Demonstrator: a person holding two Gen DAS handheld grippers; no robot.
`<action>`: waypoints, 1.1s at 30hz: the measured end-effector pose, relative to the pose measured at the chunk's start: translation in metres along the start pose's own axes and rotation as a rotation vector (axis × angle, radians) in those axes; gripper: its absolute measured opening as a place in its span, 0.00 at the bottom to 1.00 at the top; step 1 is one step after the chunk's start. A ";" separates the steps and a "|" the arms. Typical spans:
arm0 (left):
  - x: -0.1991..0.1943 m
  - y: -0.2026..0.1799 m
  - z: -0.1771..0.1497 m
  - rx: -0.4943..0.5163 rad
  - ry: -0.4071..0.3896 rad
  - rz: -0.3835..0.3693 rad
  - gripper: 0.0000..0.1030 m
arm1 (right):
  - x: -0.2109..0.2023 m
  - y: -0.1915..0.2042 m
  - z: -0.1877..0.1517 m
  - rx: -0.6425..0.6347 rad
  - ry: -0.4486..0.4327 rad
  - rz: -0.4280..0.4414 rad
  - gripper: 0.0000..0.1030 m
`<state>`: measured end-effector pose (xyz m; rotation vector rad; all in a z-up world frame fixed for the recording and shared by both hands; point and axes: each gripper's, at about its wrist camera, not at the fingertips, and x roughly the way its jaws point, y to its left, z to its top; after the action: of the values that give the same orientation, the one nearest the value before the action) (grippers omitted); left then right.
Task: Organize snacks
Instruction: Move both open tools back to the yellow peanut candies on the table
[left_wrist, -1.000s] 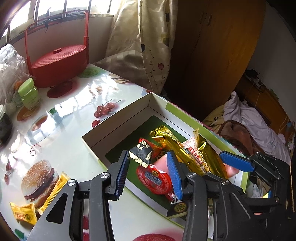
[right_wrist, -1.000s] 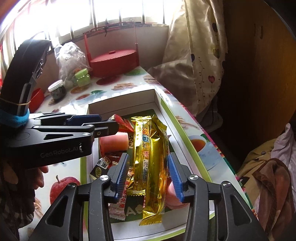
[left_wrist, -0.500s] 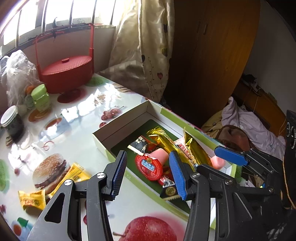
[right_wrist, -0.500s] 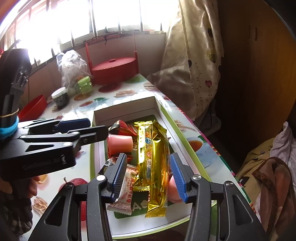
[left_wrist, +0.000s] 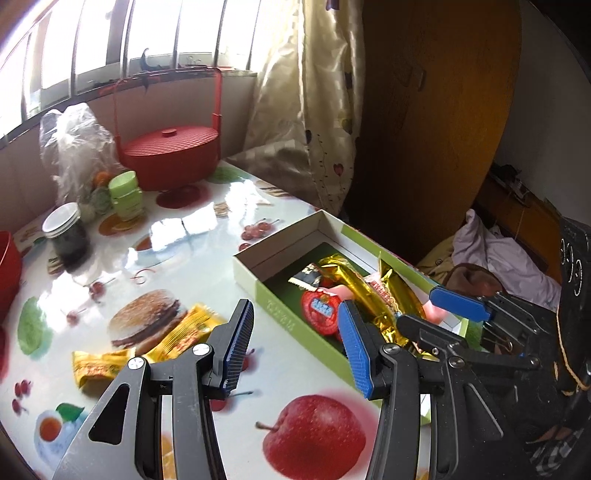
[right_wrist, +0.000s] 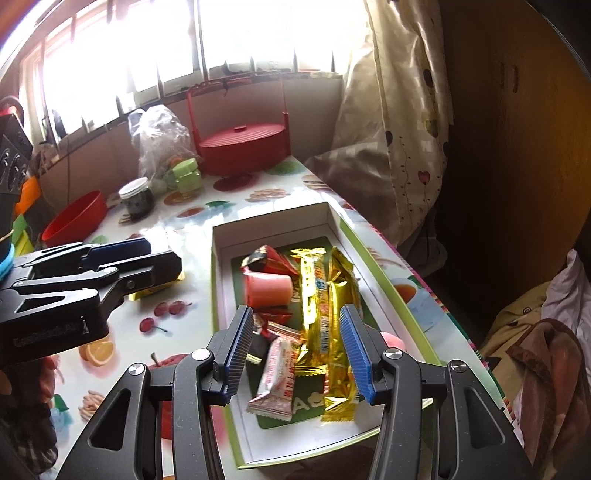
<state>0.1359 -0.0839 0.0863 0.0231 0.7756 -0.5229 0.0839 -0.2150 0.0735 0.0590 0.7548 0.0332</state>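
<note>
Left gripper (left_wrist: 297, 347) and right gripper (right_wrist: 297, 349) both hang half-open and empty, snack box (right_wrist: 384, 275) beyond their fingertips.

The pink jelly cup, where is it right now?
In the right wrist view the pink jelly cup lies on its side inside the box, left of the gold bars.

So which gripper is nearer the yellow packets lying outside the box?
Left. The left gripper hovers just beside the yellow packets; the right gripper is over the box.
</note>
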 end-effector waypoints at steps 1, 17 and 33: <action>-0.003 0.002 -0.002 -0.006 -0.003 0.002 0.48 | -0.001 0.002 0.001 -0.004 -0.006 0.004 0.47; -0.032 0.043 -0.025 -0.093 -0.026 0.078 0.48 | 0.000 0.034 0.007 -0.066 -0.017 0.057 0.47; -0.040 0.121 -0.055 -0.245 0.003 0.174 0.48 | 0.043 0.088 0.025 -0.112 0.055 0.159 0.50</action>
<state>0.1311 0.0510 0.0527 -0.1345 0.8277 -0.2613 0.1317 -0.1258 0.0674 0.0109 0.8003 0.2288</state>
